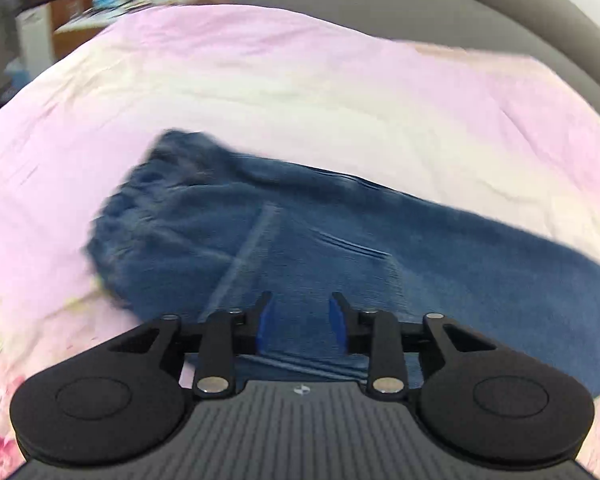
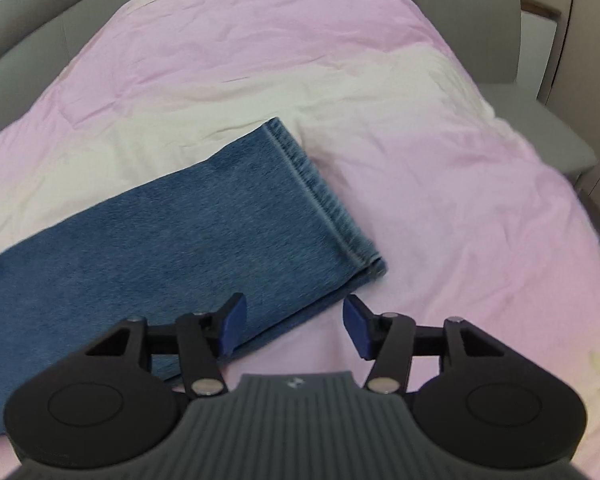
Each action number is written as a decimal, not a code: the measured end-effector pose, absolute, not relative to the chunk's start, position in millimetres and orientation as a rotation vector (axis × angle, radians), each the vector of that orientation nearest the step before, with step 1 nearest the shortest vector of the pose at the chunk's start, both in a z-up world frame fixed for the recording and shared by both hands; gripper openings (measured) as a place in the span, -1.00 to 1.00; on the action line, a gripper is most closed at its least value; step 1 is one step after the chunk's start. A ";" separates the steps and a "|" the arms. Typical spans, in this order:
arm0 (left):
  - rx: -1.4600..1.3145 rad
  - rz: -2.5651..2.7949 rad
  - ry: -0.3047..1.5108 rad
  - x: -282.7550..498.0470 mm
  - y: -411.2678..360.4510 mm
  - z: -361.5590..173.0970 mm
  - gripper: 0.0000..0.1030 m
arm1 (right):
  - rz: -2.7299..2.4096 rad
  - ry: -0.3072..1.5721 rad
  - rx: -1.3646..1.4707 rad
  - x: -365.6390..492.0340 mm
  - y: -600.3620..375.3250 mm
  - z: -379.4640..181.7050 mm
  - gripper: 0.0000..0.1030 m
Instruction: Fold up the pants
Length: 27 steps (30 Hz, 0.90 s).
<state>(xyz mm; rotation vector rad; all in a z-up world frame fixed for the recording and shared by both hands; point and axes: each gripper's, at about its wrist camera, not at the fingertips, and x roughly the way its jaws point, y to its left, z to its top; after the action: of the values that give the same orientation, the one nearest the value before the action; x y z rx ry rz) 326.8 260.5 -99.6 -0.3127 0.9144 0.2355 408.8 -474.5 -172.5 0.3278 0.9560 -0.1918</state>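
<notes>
Blue denim pants (image 1: pixel 300 232) lie flat on a pink and cream bed cover (image 1: pixel 260 80), legs stacked. The left wrist view shows the gathered waistband (image 1: pixel 148 188) at the left and the legs running off right. My left gripper (image 1: pixel 300 312) is open and empty, just above the seat of the pants. The right wrist view shows the leg end (image 2: pixel 200 220) with its stitched hem (image 2: pixel 320 200). My right gripper (image 2: pixel 296 316) is open and empty, over the near edge of the leg by the hem corner.
The bed cover (image 2: pixel 420 140) spreads around the pants, with a floral print at its near corners (image 1: pixel 0 420). A grey padded headboard (image 2: pixel 480 20) curves along the far side. Blurred furniture (image 1: pixel 68 12) stands beyond the bed at the far left.
</notes>
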 end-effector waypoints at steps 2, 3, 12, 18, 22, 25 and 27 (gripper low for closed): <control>-0.400 0.289 0.888 311.3 286.9 -102.2 -0.12 | -0.192 0.942 0.413 402.6 -471.8 -180.0 0.05; -0.453 0.313 0.871 302.6 299.9 -105.6 -0.05 | -0.196 0.937 0.451 400.0 -469.6 -184.4 0.05; -0.805 0.395 0.811 275.4 356.2 -161.2 0.26 | -0.290 0.900 0.615 394.7 -461.5 -214.6 0.10; -0.819 0.391 0.788 292.8 357.3 -179.8 0.39 | -0.285 0.865 0.665 392.6 -463.6 -219.9 0.24; -0.801 0.381 0.780 299.1 359.3 -182.9 0.37 | -0.287 0.851 0.686 401.3 -466.5 -229.5 0.28; -0.789 0.392 0.774 299.8 357.6 -180.1 0.25 | -0.299 0.823 0.705 410.6 -463.8 -234.4 0.12; -0.761 0.409 0.778 304.3 353.2 -177.1 0.18 | -0.330 0.809 0.716 413.8 -461.9 -233.9 -0.27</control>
<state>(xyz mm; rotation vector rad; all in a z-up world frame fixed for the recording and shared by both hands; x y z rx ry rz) 304.3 353.2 -177.1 -0.7613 0.7777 0.4089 413.8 -461.9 -233.9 0.7161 0.8085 -0.3304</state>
